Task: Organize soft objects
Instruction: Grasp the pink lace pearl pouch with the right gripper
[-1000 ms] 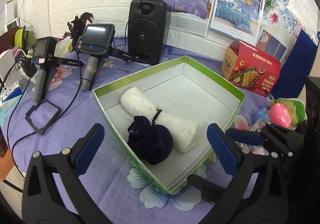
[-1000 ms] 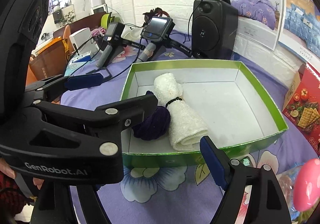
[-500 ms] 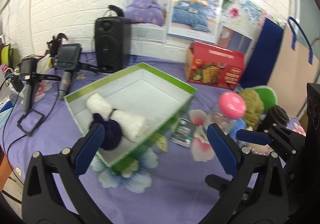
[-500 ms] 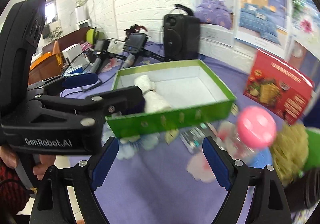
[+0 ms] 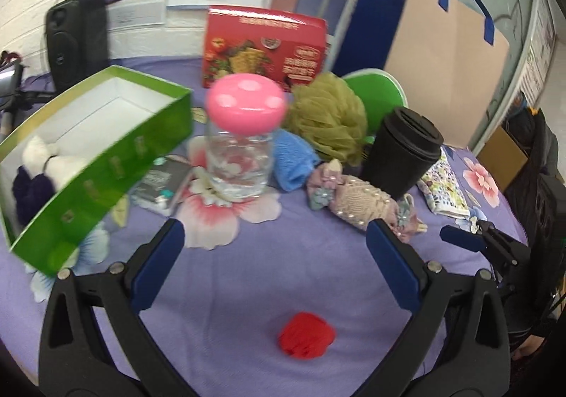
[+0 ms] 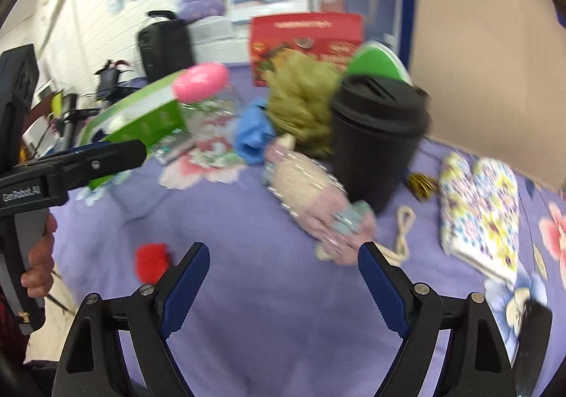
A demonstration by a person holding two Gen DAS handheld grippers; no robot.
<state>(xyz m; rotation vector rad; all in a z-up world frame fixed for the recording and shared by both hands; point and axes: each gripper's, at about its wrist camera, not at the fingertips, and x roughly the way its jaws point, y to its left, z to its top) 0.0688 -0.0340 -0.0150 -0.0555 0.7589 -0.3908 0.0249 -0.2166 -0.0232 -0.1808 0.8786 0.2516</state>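
Observation:
My left gripper [image 5: 274, 260] is open and empty above the purple cloth, with a red fluffy ball [image 5: 306, 334] lying just below it. My right gripper [image 6: 283, 276] is open and empty; the red ball [image 6: 152, 262] lies to its left. A green box [image 5: 102, 170] at the left holds a white rolled towel [image 5: 53, 160] and a dark purple soft ball [image 5: 30, 190]. A beige pearl-trimmed pouch [image 5: 357, 200], a blue soft cloth [image 5: 293, 161] and an olive mesh sponge [image 5: 327, 117] lie in the middle. The pouch [image 6: 315, 195] sits just beyond my right gripper.
A glass jar with a pink lid [image 5: 244, 135], a black lidded cup [image 5: 403, 153], a red cracker box [image 5: 263, 48], a flowery oven mitt [image 6: 481, 209], a black speaker [image 5: 76, 43] and a small dark packet [image 5: 161, 181] stand around. A paper bag [image 5: 445, 71] is at back right.
Both grippers have swung right, away from the green box, toward the pile of soft things. The red ball, pouch and black cup have come into view. Both stay open.

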